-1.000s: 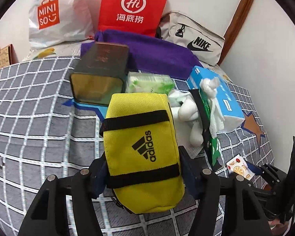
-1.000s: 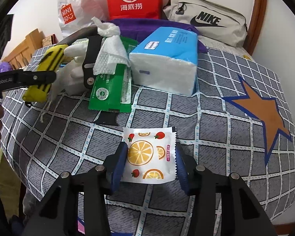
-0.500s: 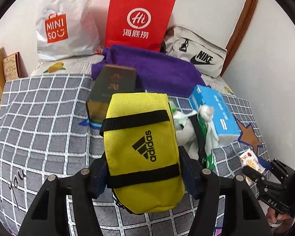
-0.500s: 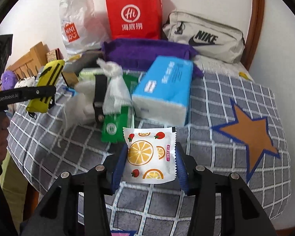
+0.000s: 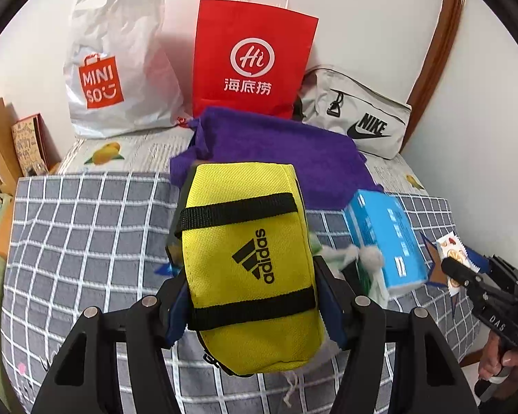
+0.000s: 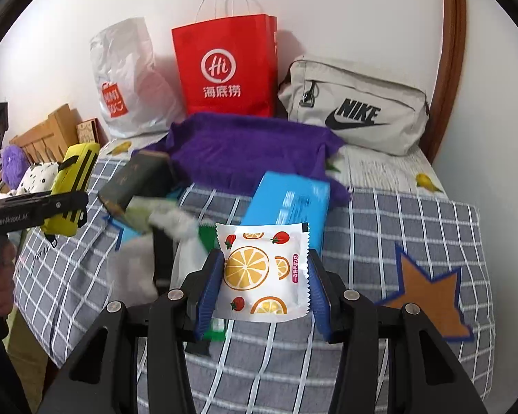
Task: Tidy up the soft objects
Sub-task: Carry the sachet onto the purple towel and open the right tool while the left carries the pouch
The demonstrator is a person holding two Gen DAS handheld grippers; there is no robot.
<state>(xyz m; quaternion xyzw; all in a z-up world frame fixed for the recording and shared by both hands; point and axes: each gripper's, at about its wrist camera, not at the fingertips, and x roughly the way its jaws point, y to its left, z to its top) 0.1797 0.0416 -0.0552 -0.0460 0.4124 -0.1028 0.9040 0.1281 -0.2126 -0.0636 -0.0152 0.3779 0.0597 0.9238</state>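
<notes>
My left gripper is shut on a yellow Adidas pouch and holds it above the grey checked bed cover. My right gripper is shut on a white fruit-print packet, also lifted above the bed. The pouch shows in the right wrist view at the left, and the packet in the left wrist view at the right. A purple towel, a blue tissue pack, a dark box and a white soft toy lie on the bed.
Against the wall stand a white Miniso bag, a red paper bag and a grey Nike bag. A wooden headboard with plush toys is at the left. A green packet lies under the toy.
Both grippers have risen and pulled back from the bed, each keeping its object. The items on the bed look smaller and lower in both views.
</notes>
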